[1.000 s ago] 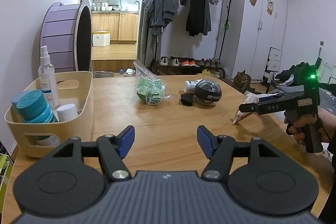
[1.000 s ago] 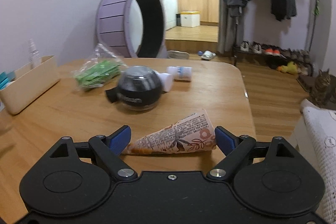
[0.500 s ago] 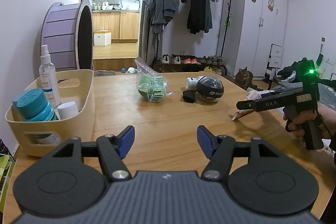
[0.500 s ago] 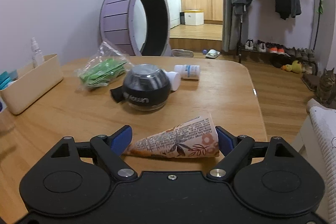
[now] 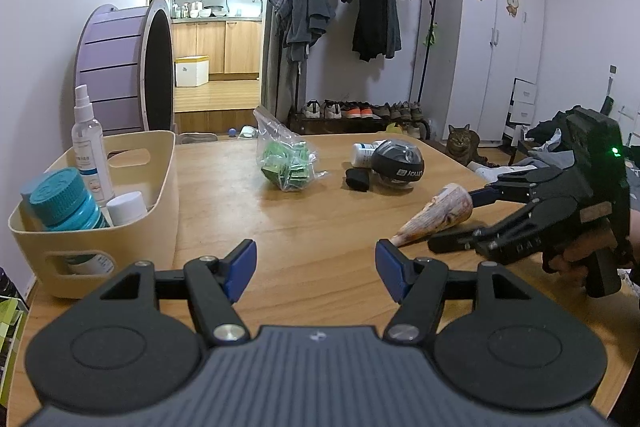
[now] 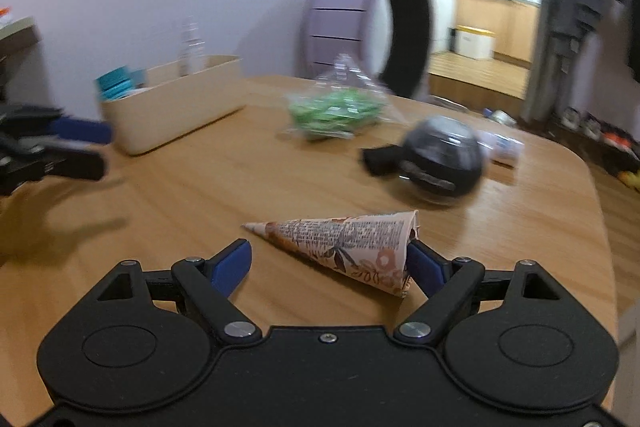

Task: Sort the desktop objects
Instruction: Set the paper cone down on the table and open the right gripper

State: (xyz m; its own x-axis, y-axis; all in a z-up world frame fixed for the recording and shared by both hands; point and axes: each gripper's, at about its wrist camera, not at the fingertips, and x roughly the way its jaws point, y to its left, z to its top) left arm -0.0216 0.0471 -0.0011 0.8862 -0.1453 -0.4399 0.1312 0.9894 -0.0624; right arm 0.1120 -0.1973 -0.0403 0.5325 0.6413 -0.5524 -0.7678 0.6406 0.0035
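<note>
- A printed paper cone (image 6: 348, 247) is seen lying on the wooden counter (image 6: 200, 195), between the wide-open jaws of the right gripper (image 6: 328, 263) (only the right pad seems to touch it).
- The left gripper (image 5: 316, 269) is held open and empty, near the beige basket (image 5: 100, 219).
- If closed hard, the cone could be crushed, or squeezed out sideways.

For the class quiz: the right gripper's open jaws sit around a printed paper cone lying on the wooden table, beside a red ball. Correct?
Not quite: the ball beside the printed paper cone is black, as the right wrist view shows. The right gripper is open around the cone on the wooden table.
</note>
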